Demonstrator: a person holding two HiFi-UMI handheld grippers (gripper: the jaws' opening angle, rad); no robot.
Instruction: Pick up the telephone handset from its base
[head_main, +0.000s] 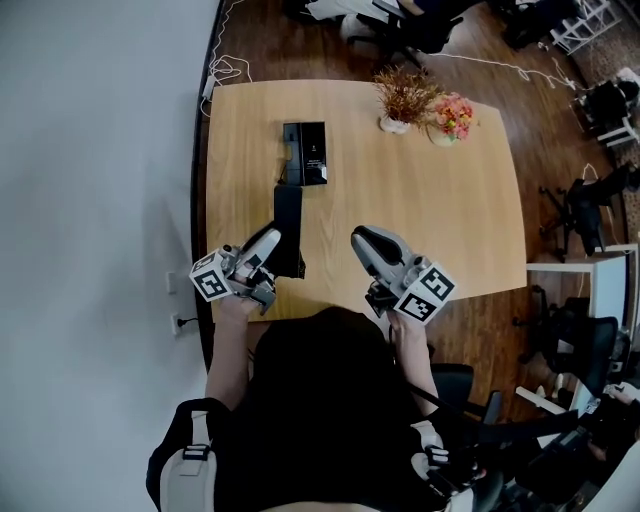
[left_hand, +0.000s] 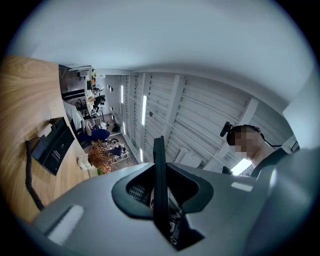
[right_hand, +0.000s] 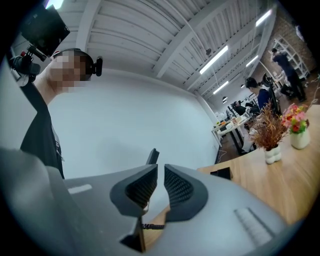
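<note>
The black telephone base (head_main: 312, 152) lies on the wooden table (head_main: 430, 220) toward its far left. The black handset (head_main: 288, 215) is off the base, nearer to me, and my left gripper (head_main: 274, 243) is shut on its lower part. In the left gripper view the handset (left_hand: 159, 165) shows edge-on as a thin dark blade pinched between the jaws, with the base (left_hand: 56, 146) and the coiled cord (left_hand: 30, 172) off to the left. My right gripper (head_main: 360, 242) hovers beside the handset at the table's near edge. Its jaws (right_hand: 161, 170) are closed to a slit with nothing in it.
A vase of dried stems (head_main: 405, 98) and a pot of pink flowers (head_main: 452, 118) stand at the table's far side. A white wall (head_main: 100, 150) runs along the table's left edge. Office chairs (head_main: 580, 210) and desks stand on the wooden floor to the right.
</note>
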